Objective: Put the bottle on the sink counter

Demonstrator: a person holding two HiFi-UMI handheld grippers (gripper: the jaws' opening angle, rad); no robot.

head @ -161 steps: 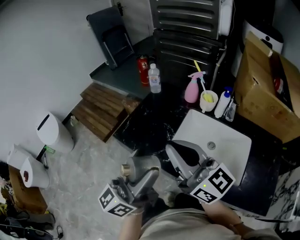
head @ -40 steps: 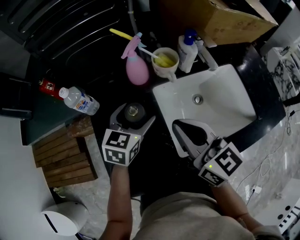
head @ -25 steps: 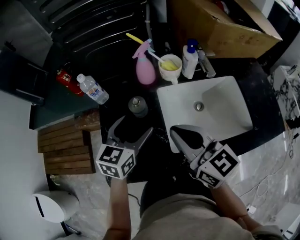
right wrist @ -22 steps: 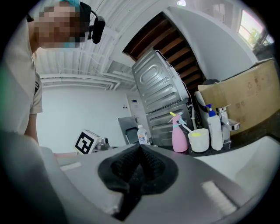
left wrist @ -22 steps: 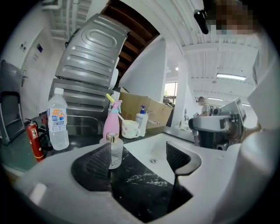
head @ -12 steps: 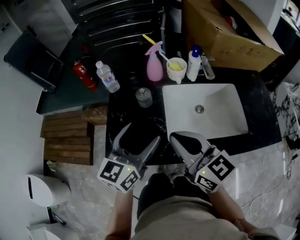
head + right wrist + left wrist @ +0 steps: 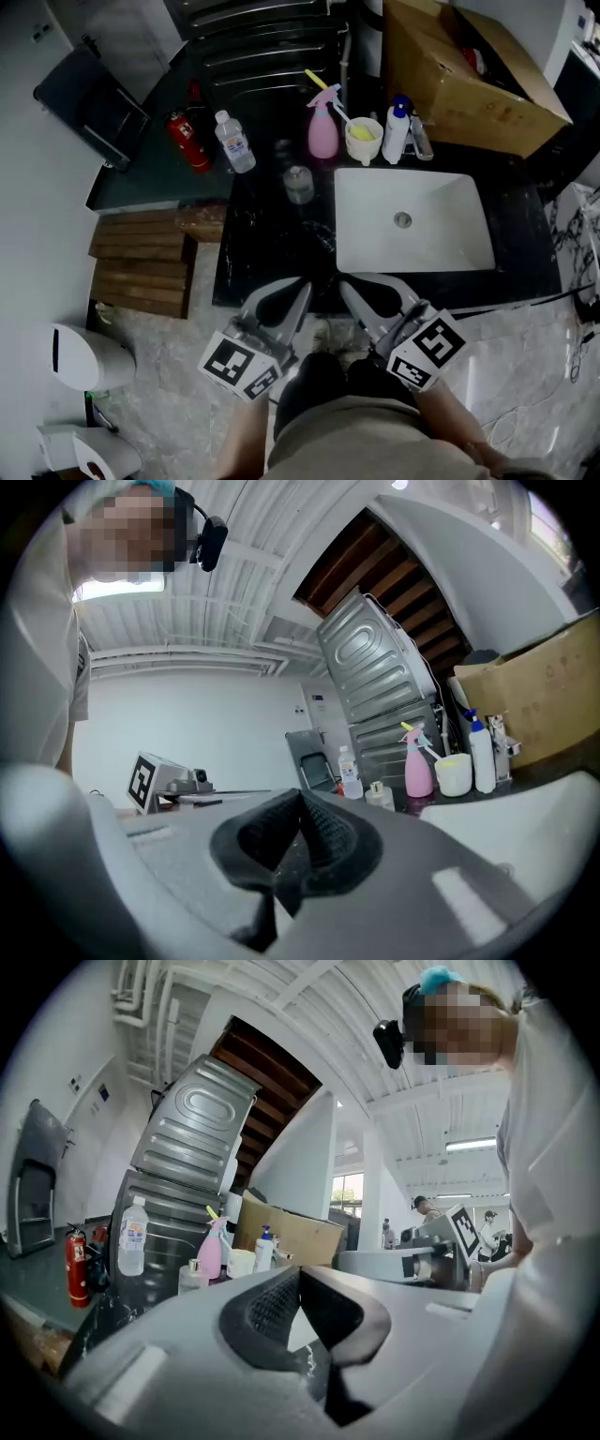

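Observation:
The small clear bottle (image 7: 298, 183) with a metal cap stands upright on the black sink counter (image 7: 272, 244), left of the white sink (image 7: 450, 234). It shows small in the left gripper view (image 7: 192, 1276) and the right gripper view (image 7: 379, 794). My left gripper (image 7: 301, 285) hangs at the counter's near edge, well short of the bottle. Its jaws have just been closing and are shut, with nothing between them (image 7: 298, 1275). Beside it, my right gripper (image 7: 345, 285) is shut and empty too (image 7: 300, 808).
A water bottle (image 7: 234, 142) and a red fire extinguisher (image 7: 190, 141) stand on the dark platform at the left. A pink spray bottle (image 7: 323, 131), a cup (image 7: 364, 141) and a blue-capped white bottle (image 7: 397, 129) line the sink's back. A cardboard box (image 7: 469, 75) sits behind, wooden pallets (image 7: 141, 272) at the left.
Both grippers have drawn back from the counter toward the person. The left jaws, open around empty space before, have shut. The small bottle stays on the counter.

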